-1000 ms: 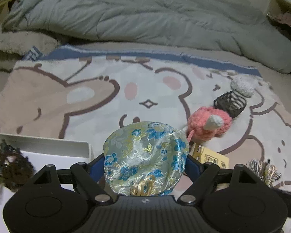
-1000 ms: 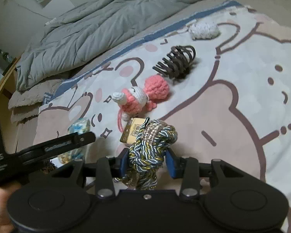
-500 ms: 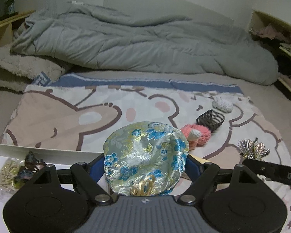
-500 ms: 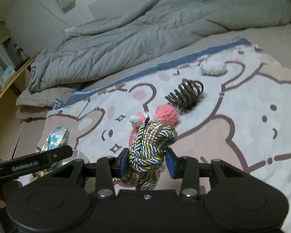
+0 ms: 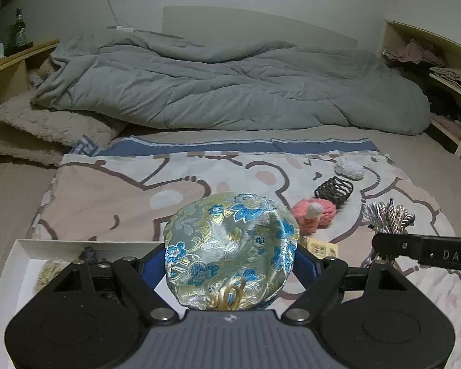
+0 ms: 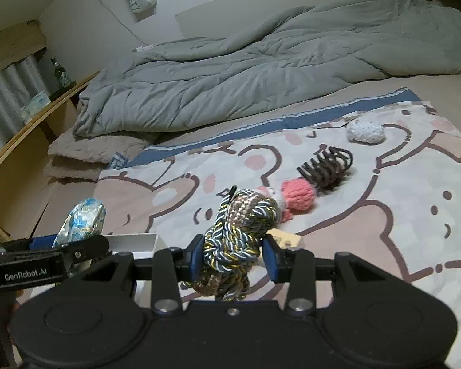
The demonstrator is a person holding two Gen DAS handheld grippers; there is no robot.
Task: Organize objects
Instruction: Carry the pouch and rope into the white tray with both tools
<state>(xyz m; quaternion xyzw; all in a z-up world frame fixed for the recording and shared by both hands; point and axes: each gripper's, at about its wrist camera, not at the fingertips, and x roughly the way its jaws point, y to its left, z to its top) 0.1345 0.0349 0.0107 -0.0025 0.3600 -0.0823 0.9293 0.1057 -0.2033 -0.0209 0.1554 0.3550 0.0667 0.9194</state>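
Note:
My left gripper (image 5: 230,264) is shut on a blue-and-gold brocade pouch (image 5: 230,246) and holds it above the near right corner of a white box (image 5: 86,244). The pouch also shows in the right wrist view (image 6: 81,223). My right gripper (image 6: 233,261) is shut on a bundle of braided cords (image 6: 239,230), which also shows in the left wrist view (image 5: 387,218). On the bear-print blanket (image 6: 384,209) lie a pink crochet toy (image 6: 295,198), a black claw hair clip (image 6: 327,166), a white knitted ball (image 6: 365,131) and a small yellow tag (image 6: 285,240).
The white box holds a beige cord coil (image 5: 50,272) and a dark item (image 5: 89,253). A grey duvet (image 5: 230,92) fills the back of the bed. A folded fluffy blanket (image 5: 46,129) lies at left. Wooden shelves (image 5: 439,73) stand at right, and a shelf with a bottle (image 6: 60,75) at left.
Both grippers have risen and tilted up with their loads, so more of the room shows. The right gripper with the cords has come closer to the left one and the box.

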